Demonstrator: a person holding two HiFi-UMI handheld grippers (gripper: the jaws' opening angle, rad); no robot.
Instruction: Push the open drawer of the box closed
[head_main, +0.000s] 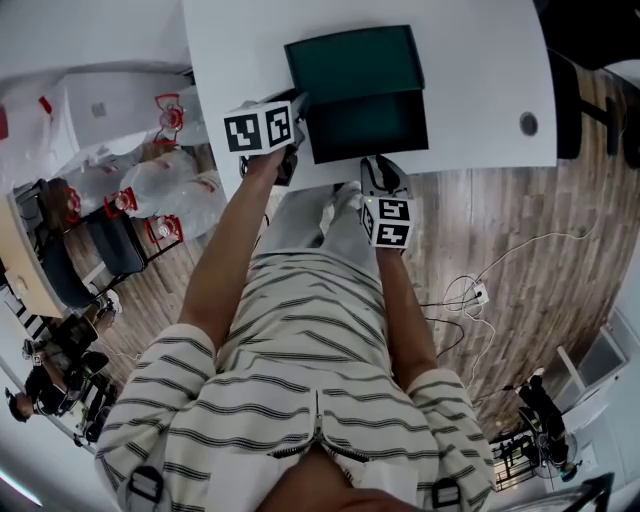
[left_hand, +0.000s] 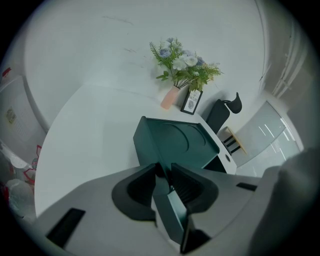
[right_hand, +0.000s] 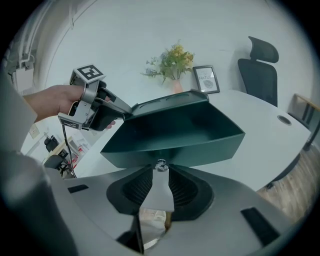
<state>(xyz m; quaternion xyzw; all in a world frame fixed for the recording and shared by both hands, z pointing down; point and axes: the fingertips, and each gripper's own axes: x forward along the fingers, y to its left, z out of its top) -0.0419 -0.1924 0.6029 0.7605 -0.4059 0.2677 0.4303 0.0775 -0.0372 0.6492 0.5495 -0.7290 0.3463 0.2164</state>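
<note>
A dark green box (head_main: 352, 62) stands on the white table (head_main: 230, 50) with its drawer (head_main: 370, 125) pulled out toward me. In the right gripper view the drawer (right_hand: 175, 130) is empty and tilts up, and a small silver knob (right_hand: 160, 165) sits on its front. My right gripper (right_hand: 161, 173) is open; the knob lies just at its fingertips, untouched by the pads. It hangs at the table's near edge (head_main: 383, 172). My left gripper (left_hand: 165, 173) is shut on the box's (left_hand: 175, 142) left corner wall, seen edge-on between its pads. In the right gripper view its fingers (right_hand: 122, 111) clasp that corner.
A vase of flowers (left_hand: 182, 70) and a small picture frame (left_hand: 191, 101) stand at the table's far side. A black office chair (right_hand: 260, 70) is behind the table. A cable hole (head_main: 528, 124) marks the table's right part. Cables (head_main: 470, 295) lie on the wooden floor.
</note>
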